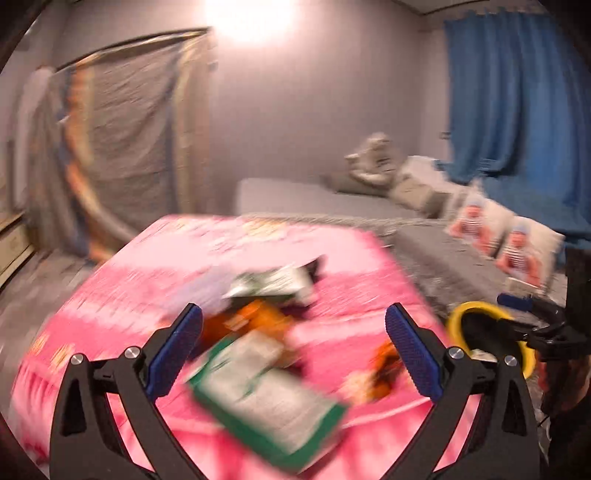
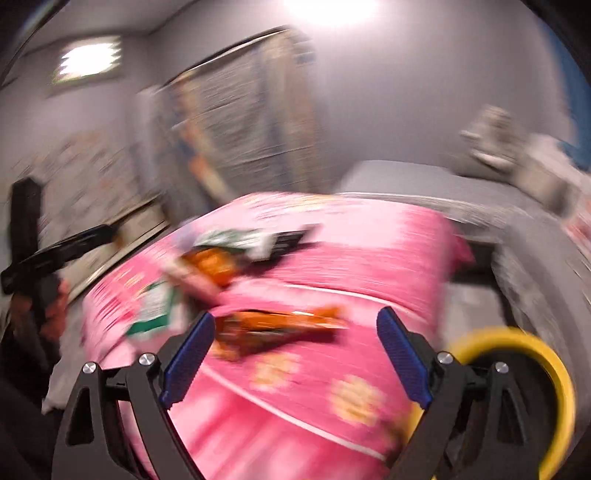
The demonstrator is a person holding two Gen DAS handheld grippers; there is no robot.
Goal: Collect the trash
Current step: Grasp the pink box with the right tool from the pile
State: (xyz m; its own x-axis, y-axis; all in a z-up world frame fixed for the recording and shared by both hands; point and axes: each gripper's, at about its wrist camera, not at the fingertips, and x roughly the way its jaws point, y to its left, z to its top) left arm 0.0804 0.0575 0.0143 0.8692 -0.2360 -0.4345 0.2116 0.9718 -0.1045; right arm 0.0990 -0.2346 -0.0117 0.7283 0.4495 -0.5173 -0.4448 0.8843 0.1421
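Right now your left gripper [image 1: 293, 350] and right gripper [image 2: 295, 354] both gape wide, empty, above wrappers on the pink cloth [image 2: 332, 258]: green packet [image 1: 266, 398], orange wrapper [image 2: 273, 326]. Blurred views suggest speed; you could misjudge the thin wrappers and pinch cloth.

Pink patterned cloth [image 1: 155, 280] covers the table, w/ white-yellow flower prints near the front in right wrist view. Behind it, grey bed [image 1: 317, 201] w/ grey blanket [image 1: 443, 254], plush toy [image 1: 373, 158] + 2 printed pillows [image 1: 506, 240] along far side. Blue curtain [image 1: 517, 96] at right. Grey sheet [image 1: 125, 136] hangs at left wall. Bright ceiling light [image 1: 251, 18]. Both views blurred.
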